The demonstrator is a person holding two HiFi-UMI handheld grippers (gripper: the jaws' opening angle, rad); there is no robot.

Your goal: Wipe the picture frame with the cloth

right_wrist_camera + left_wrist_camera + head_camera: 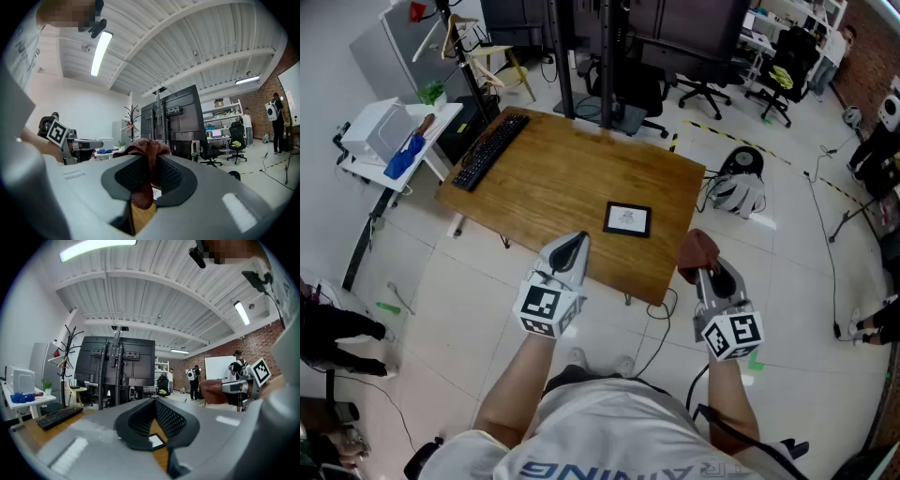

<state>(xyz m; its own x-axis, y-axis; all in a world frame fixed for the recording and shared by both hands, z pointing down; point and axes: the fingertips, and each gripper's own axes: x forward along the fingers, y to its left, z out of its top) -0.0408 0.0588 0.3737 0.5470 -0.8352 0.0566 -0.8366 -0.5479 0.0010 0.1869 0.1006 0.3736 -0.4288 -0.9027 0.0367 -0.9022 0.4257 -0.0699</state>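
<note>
A small black picture frame [627, 218] with a white picture lies flat on the wooden table [562, 173], near its front right part. My right gripper [701, 261] hangs off the table's right front corner, shut on a reddish-brown cloth [697, 249] that bulges out over the jaw tips [146, 157]. My left gripper [572, 248] hovers over the table's front edge, left of and nearer than the frame, its jaws closed to a point with nothing between them. Through the left jaws a corner of the frame [153, 441] shows below.
A black keyboard [490, 150] lies along the table's left edge. A white side table [389, 141] with a blue item stands to the left. Office chairs [705, 80], monitor stands and floor cables [825, 234] lie beyond and to the right. People [193, 380] stand by a whiteboard far off.
</note>
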